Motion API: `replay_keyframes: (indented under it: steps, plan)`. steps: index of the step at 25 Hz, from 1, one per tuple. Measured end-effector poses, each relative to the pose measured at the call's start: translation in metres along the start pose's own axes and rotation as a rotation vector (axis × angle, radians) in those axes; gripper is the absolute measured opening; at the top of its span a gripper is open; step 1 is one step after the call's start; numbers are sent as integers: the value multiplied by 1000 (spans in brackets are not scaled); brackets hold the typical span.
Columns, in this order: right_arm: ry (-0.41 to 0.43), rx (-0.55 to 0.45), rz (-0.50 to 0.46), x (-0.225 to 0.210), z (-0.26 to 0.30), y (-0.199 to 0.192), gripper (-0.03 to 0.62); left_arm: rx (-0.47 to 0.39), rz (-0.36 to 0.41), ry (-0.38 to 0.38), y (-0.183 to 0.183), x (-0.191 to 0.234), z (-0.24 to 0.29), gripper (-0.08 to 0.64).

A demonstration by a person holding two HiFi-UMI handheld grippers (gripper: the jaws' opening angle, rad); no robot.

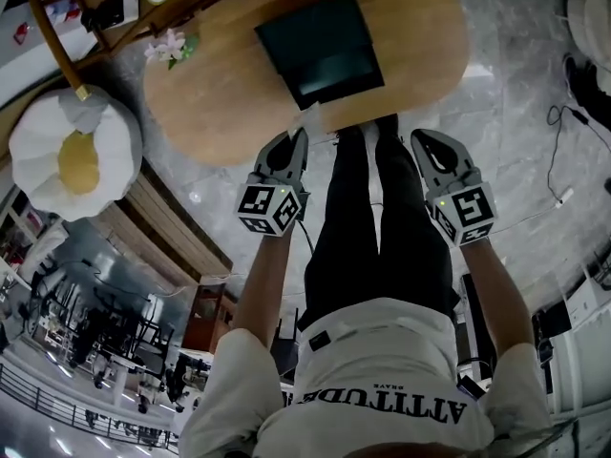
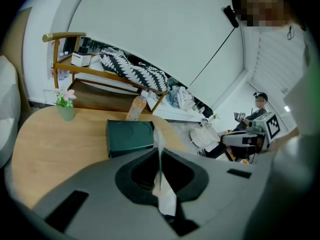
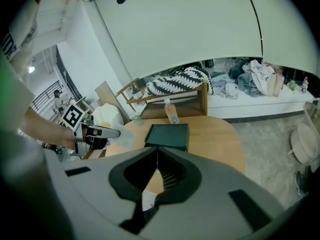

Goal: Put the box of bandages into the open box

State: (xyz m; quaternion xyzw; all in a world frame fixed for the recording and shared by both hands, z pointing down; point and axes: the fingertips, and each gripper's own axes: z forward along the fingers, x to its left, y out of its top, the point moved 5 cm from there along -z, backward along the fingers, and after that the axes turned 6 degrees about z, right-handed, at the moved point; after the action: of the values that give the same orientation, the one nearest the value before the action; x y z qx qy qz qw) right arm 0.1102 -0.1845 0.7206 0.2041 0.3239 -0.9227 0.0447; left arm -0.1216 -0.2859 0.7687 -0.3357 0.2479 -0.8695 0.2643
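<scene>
The person holds a gripper in each hand, one on each side of their black trouser legs (image 1: 368,218). The left gripper (image 2: 159,151) has its fingers clenched on a thin, pale, flat piece (image 2: 165,198) that sticks up between them, edge on. I cannot tell if this piece is the box of bandages. The right gripper (image 3: 156,153) has its fingers clenched too, tip against tip, and I see nothing held at the tips.

Just past both pairs of fingers is the oval, light brown wooden desk (image 1: 210,103). The dark green square box (image 1: 320,46) lies flat on it, straight ahead of the fingers and well apart from them. Behind the box, farther from the fingers, stands a clear plastic bottle (image 2: 136,106). A small green cup with pink flowers (image 2: 65,106) stands on the desk, ahead and off to the left of the left fingers. Beyond the desk is a wooden shelf rack (image 2: 100,96) with a black and white leaf-print cushion (image 2: 135,73) on top. On the floor, left of the left fingers, sits a round white cushion with a yellow middle (image 1: 74,156), like a fried egg.
</scene>
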Motion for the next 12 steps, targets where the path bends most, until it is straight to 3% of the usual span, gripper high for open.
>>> replay_keyframes:
  steps: [12]
  plan:
    - [-5,-3,81,-15,42,-29,21,36,-90,7,-33,37,79,31]
